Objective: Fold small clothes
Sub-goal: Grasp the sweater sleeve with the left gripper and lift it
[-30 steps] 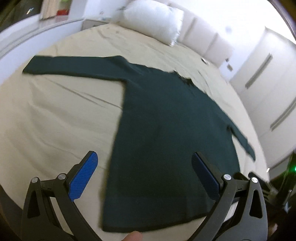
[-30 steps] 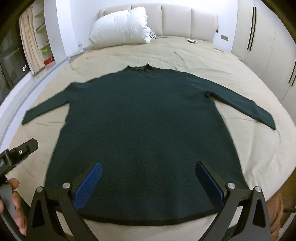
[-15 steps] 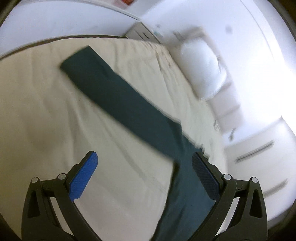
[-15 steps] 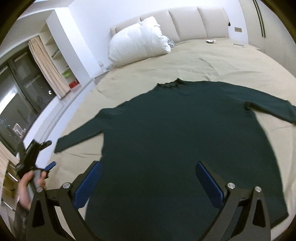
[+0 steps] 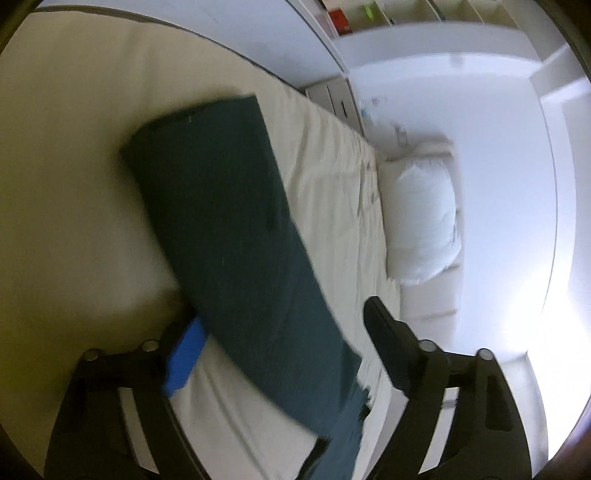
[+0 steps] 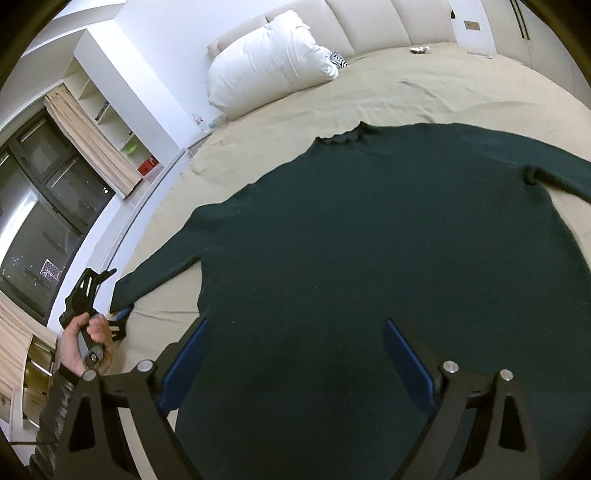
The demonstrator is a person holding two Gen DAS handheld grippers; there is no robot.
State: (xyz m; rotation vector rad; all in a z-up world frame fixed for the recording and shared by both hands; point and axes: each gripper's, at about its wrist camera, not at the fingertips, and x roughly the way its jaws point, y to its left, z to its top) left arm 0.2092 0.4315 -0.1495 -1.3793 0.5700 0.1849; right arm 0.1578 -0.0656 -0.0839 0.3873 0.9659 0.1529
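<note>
A beige bed [image 6: 424, 88] fills most of both views, with a padded headboard [image 6: 369, 26] at its far end and a white pillow [image 6: 269, 70] against it. Spread flat on the sheet lies a dark green sweater [image 6: 369, 258], front up, collar [image 6: 343, 136] toward the pillow, its sleeves stretched out to either side. No brand, label or writing can be read on it.

The right gripper [image 6: 295, 354] hovers over the lower body of the sweater, its blue-padded fingers [image 6: 406, 362] spread wide and holding nothing.

The left sleeve [image 5: 229, 240] runs diagonally between the fingers of the left gripper [image 5: 284, 332]; its cuff end lies beyond them on the sheet. These fingers also stand apart, one blue pad [image 5: 184, 354] just beside the sleeve's edge, not closed on the cloth. From the right wrist view the left hand [image 6: 85, 343] holds that gripper at the sleeve's cuff.

White shelves [image 6: 110, 125] beside a curtain [image 6: 92, 144] hold a red box [image 6: 147, 168] and a green item, both too small to identify.
</note>
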